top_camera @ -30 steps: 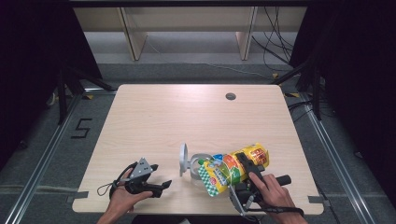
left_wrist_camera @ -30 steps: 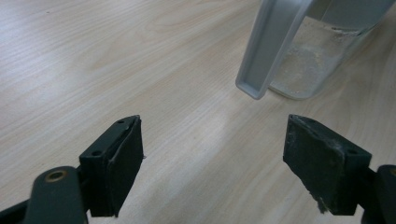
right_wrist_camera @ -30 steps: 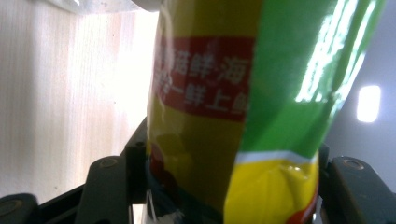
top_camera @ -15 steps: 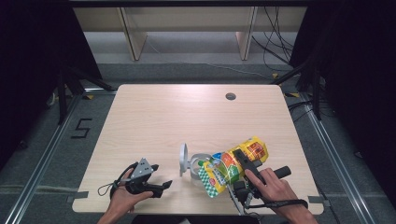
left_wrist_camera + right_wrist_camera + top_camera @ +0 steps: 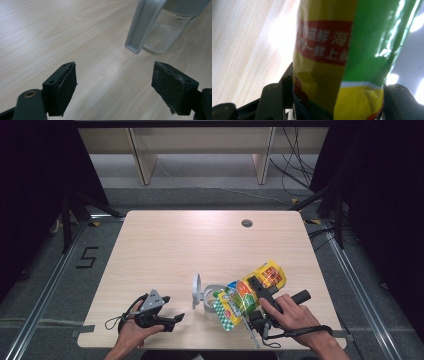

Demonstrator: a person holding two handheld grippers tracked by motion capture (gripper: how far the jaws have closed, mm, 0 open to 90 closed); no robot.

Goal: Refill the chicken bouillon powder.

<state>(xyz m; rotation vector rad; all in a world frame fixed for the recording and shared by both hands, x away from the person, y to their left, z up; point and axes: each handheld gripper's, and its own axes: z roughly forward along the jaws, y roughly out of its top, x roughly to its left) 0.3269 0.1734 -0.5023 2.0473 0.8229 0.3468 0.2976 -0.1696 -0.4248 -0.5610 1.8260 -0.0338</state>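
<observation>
Right gripper point(image 5: 256, 292): clamped across packet point(image 5: 248, 292); tipped over container point(image 5: 212, 296), probably to pour
Left gripper point(image 5: 172, 317): jaws apart, empty; resting beside container's lid point(image 5: 143, 25), likely waiting
Packet: near table's point(image 5: 200, 240) front edge

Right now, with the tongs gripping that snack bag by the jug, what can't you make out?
- Jug opening: high view, the snack bag overlaps it, so any pouring is hidden.
- Jug top: left gripper view, cut off by the upper edge; handle and powdery base show.
- Right tongs pad contact: right gripper view, the bag covers it.
- Bag print: too blurred to read.
</observation>
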